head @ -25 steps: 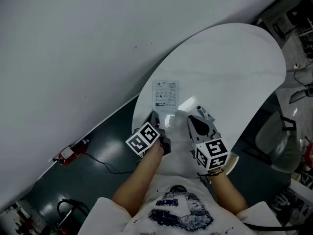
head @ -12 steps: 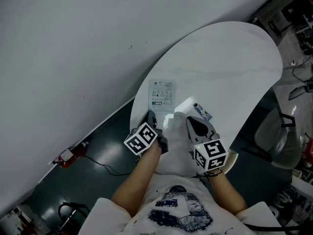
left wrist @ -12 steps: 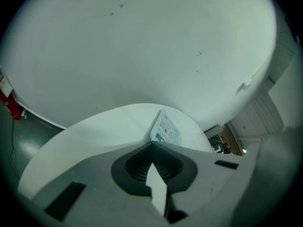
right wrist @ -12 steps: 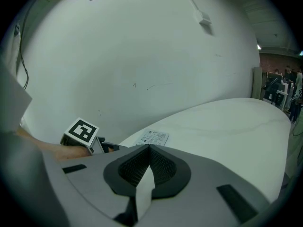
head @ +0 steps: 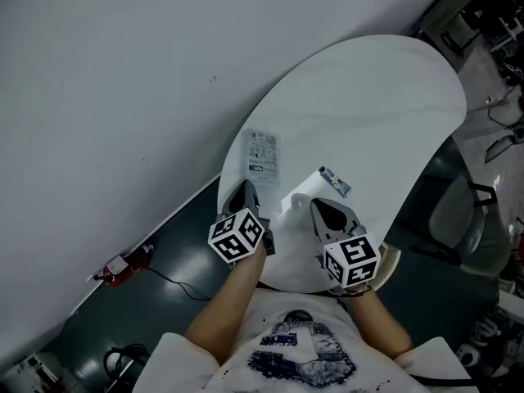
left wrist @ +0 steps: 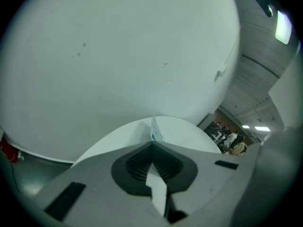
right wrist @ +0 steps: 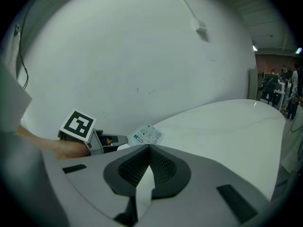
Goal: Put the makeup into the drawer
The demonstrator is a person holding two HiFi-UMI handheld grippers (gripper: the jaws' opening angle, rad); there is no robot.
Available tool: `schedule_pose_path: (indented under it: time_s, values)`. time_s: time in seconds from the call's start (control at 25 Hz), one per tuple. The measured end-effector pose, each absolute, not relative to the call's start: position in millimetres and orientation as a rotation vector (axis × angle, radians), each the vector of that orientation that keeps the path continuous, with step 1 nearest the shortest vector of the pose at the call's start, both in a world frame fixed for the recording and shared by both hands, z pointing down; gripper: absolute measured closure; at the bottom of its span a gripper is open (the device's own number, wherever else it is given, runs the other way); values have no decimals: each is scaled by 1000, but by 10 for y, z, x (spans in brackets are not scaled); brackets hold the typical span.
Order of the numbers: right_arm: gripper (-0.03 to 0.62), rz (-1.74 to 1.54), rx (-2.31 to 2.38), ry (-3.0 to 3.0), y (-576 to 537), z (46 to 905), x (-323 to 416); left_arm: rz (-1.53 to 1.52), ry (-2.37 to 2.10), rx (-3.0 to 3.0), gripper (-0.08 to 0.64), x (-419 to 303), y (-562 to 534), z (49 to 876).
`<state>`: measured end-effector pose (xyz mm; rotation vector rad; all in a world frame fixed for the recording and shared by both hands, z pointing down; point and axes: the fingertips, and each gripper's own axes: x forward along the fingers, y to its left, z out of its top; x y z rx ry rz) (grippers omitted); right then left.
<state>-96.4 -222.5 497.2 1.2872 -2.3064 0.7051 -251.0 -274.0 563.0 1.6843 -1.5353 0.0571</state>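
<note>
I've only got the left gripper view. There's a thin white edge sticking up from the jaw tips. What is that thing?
Observer: The head view shows its face: a flat printed packet, with the left gripper shut on its near edge.
Operator: Where's the other gripper?
Observer: The right gripper sits to the right of the left one, jaws together, nothing showing between them.
Operator: Anything else on the table?
Observer: A small blue-marked item lies on the white table just beyond the right gripper.
</note>
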Motion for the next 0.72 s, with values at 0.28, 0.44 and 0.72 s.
schedule_pose_path:
  time_s: [0.28,0.44,0.72]
  values:
    - [571,701,1348,-2321,-2008,4876,-796,251,-1575,1973,523,-2314,-2702,5212]
    - [571,701,1395,-2331,-1921,4788,-664,359,-1588,2130,523,-2197,-2645,4992]
    - [572,697,1450,-2361,-1770,4678,-540,435,-1597,2199,523,-2177,-2473,4866]
